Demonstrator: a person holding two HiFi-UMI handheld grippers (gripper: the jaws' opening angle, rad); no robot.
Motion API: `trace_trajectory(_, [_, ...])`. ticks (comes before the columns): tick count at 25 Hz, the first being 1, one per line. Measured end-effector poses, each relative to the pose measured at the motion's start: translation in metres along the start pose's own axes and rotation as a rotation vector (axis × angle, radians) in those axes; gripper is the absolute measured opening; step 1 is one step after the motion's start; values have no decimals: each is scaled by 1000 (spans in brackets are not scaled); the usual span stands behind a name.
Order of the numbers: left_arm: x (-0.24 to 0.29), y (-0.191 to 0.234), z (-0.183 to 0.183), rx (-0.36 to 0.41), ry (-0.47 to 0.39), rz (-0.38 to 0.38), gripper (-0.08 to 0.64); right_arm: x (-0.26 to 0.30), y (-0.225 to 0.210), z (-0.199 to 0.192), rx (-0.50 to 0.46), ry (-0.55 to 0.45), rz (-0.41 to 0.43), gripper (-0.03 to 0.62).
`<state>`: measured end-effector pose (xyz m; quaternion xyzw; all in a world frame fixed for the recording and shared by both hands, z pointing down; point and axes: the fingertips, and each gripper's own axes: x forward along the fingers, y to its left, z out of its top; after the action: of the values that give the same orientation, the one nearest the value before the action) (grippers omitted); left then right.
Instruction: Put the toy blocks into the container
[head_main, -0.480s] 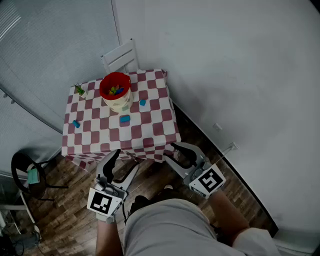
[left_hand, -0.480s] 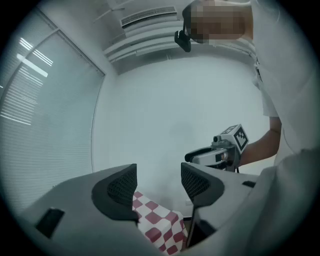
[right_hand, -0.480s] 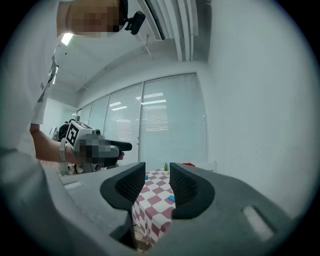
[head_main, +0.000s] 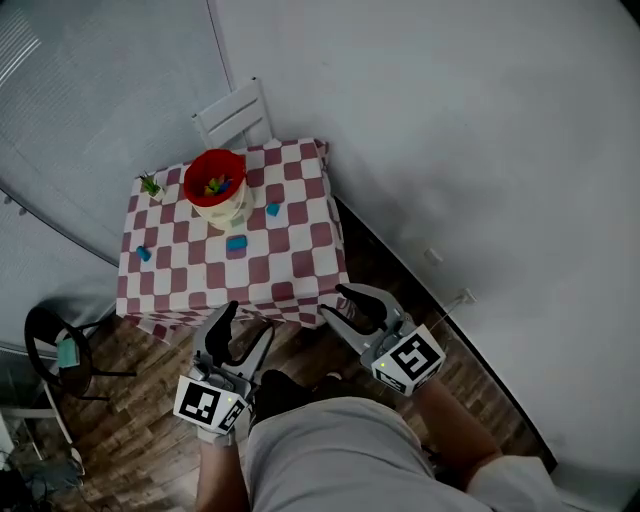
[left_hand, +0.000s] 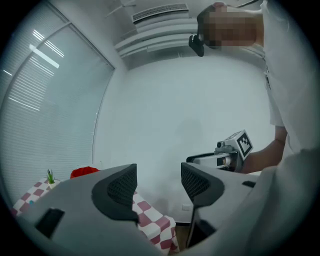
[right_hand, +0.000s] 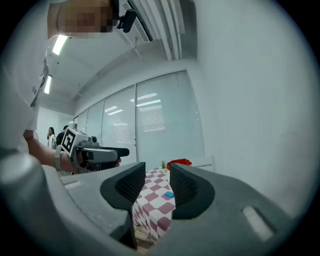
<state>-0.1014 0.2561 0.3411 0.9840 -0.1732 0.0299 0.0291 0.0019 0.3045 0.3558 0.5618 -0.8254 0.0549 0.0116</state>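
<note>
Checkered table (head_main: 300, 215) holds blue blocks (head_main: 236, 243), well beyond left claw (head_main: 245, 326), right claw (head_main: 337, 303), both wide.

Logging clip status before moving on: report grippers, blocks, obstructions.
Left gripper and right gripper open, empty, short of the table. Three blue blocks loose on it; red container holds others. Nothing seen in the way.

Words, numbers, brands: none can be read in any view.
Left marker: a black-and-white square code pattern, no letters, on the left white marker cube (head_main: 208, 405) of the left gripper (head_main: 245, 325), at 7 o'clock in the head view.
Right marker: a like pattern, no letters, on the right white marker cube (head_main: 413, 358) of the right gripper (head_main: 338, 303), at 5 o'clock.
Gripper views: each shows the other gripper's marker, too small to make out.
</note>
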Motion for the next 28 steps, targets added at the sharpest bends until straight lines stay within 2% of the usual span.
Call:
trace_trajectory(7, [26, 11, -22, -57, 44, 3, 256, 6, -35, -11, 61, 8, -36, 156])
trace_trajectory(12, [58, 35, -33, -72, 67, -41, 256, 32, -64, -19, 78, 32, -71, 156])
trace_trajectory(22, [112, 119, -44, -119, 89, -112, 255, 109, -118, -24, 82, 106, -151, 156])
trace_trajectory(28, [126, 165, -61, -133, 121, -155, 255, 153, -140, -36, 78, 156, -200, 156])
